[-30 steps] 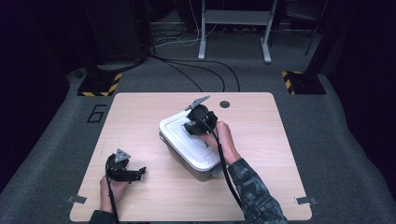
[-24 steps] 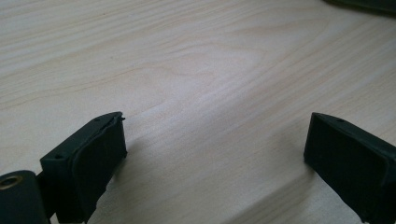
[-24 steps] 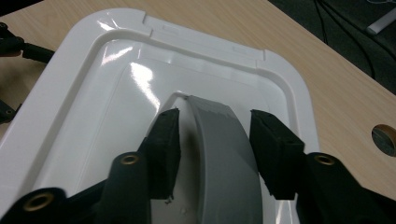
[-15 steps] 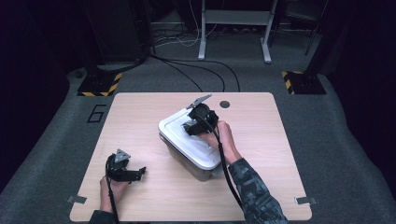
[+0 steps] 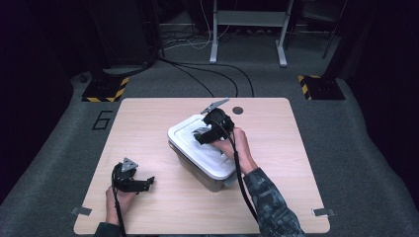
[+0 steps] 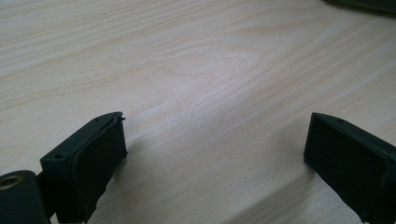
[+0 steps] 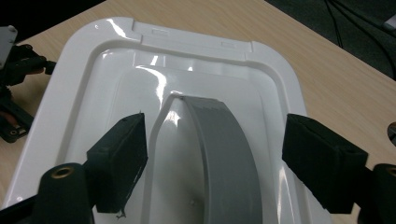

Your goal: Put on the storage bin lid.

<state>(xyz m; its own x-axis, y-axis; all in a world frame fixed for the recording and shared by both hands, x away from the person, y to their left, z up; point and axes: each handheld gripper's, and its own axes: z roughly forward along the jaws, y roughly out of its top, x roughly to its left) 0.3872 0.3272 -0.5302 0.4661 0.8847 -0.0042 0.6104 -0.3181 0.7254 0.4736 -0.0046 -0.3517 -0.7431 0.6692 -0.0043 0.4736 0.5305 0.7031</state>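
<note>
The right gripper (image 7: 212,154), jaws just opening, straddles the grey handle (image 7: 224,144) on the white lid (image 5: 197,145) without pinching; the left gripper (image 6: 215,154) rests spread on the table (image 6: 187,56).

A large dark figure "6" (image 5: 101,120) is marked on the grey floor (image 5: 59,148), just off the table's (image 5: 148,113) far left corner; it reads plainly from the high view; two yellow-and-black hazard-striped plates (image 5: 105,92) lie on the floor beyond the table, left and right, carrying stripes but no lettering; nothing else legible.
</note>
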